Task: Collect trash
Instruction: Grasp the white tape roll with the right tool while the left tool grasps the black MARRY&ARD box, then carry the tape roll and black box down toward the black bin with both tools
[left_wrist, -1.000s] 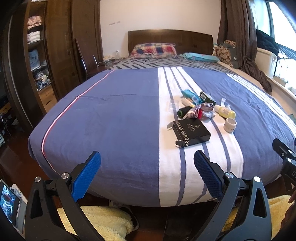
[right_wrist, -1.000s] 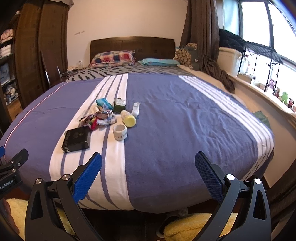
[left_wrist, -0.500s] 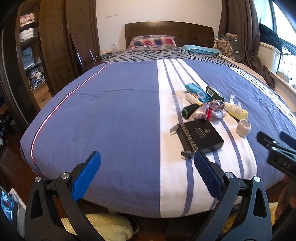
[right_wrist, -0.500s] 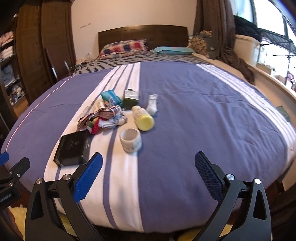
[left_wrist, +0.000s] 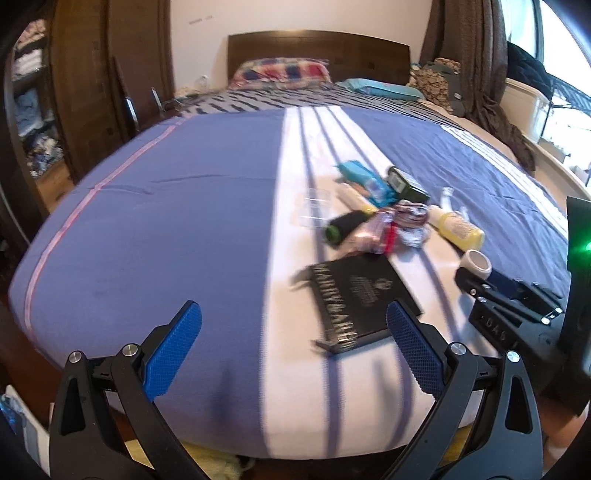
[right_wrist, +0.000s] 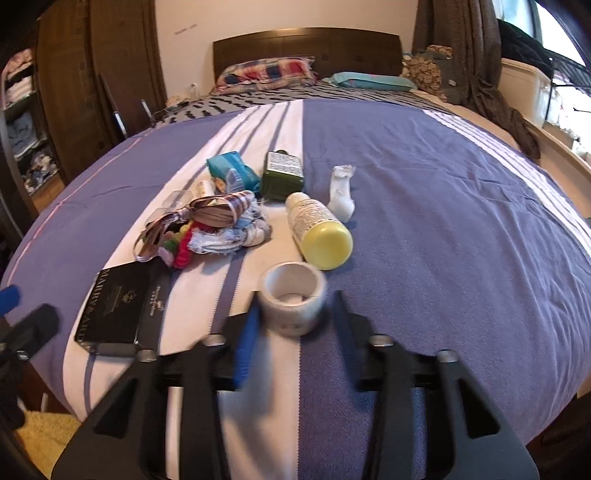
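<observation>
**A:** Where's the trash we're after?

**B:** On the bed (right_wrist: 443, 206), in a cluster on the white stripe. Take the black box (right_wrist: 118, 310) as the marker: the small white cup (right_wrist: 293, 295) sits to its right, near the bed's foot edge, and the yellow-capped bottle (right_wrist: 319, 229) lies on its side just beyond the cup.

**A:** And the right hand-held gripper (right_wrist: 293, 314)?

**B:** Its jaws are closing with the cup between them — whether the pads press yet, I cannot tell (motion blur hides the contact).

**A:** How will the cup handle?

**B:** My guess: very light, thin-walled, easy to crush or tip. Better to pinch across the wall low down, gently, than at the rim.

**A:** The left hand-held gripper (left_wrist: 291, 354)?

**B:** Jaws wide apart, nothing in them, hovering over the near edge of the box. The box looks stiff and flat — take it by the short edge, since the mattress gives.
</observation>
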